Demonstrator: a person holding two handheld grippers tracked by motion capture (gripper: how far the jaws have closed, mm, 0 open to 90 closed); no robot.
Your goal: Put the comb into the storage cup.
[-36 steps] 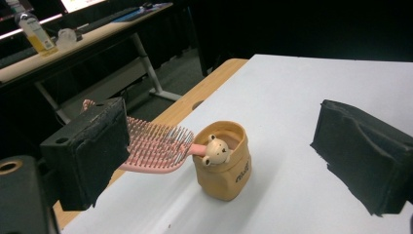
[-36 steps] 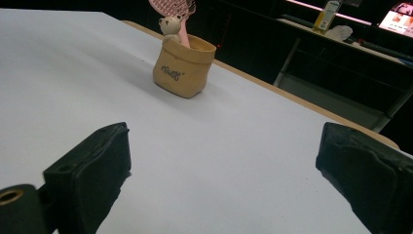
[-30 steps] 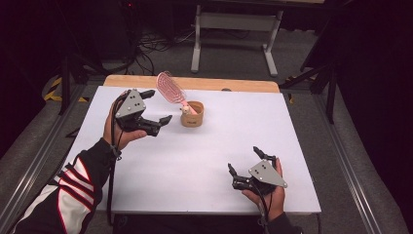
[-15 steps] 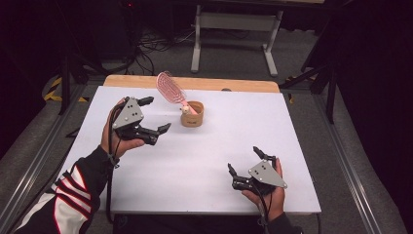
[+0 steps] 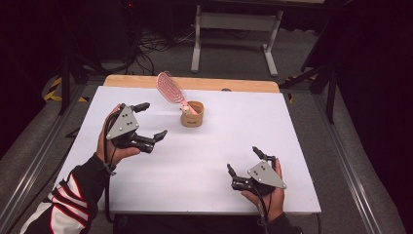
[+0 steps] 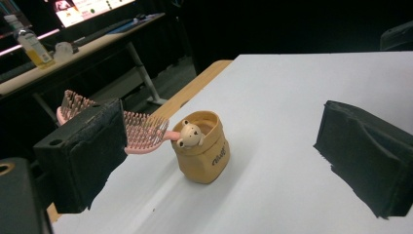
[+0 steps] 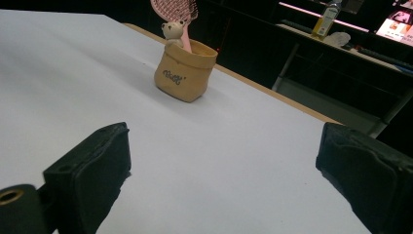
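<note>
A pink brush [image 5: 170, 89] stands handle-down in a tan cup [image 5: 193, 114] toward the table's [image 5: 302, 146] far edge, propped there for reach. The left tongs [image 5: 148, 122] hover nearby, agape and empty, aimed at it. The right tongs [image 5: 242, 163] rest well apart, also agape.

We've got a white desk [image 5: 204, 161] with a light wood strip along its 12 o'clock edge. The little pot [image 6: 202, 155] is tan with a cream bear head and dark lettering, and the hairbrush [image 5: 170, 88] in it is pink. Both grippers have black fingers [image 6: 363, 161] and grey plates. The sleeve [image 5: 63, 204] at 7 o'clock is black with red-and-white stripes.
</note>
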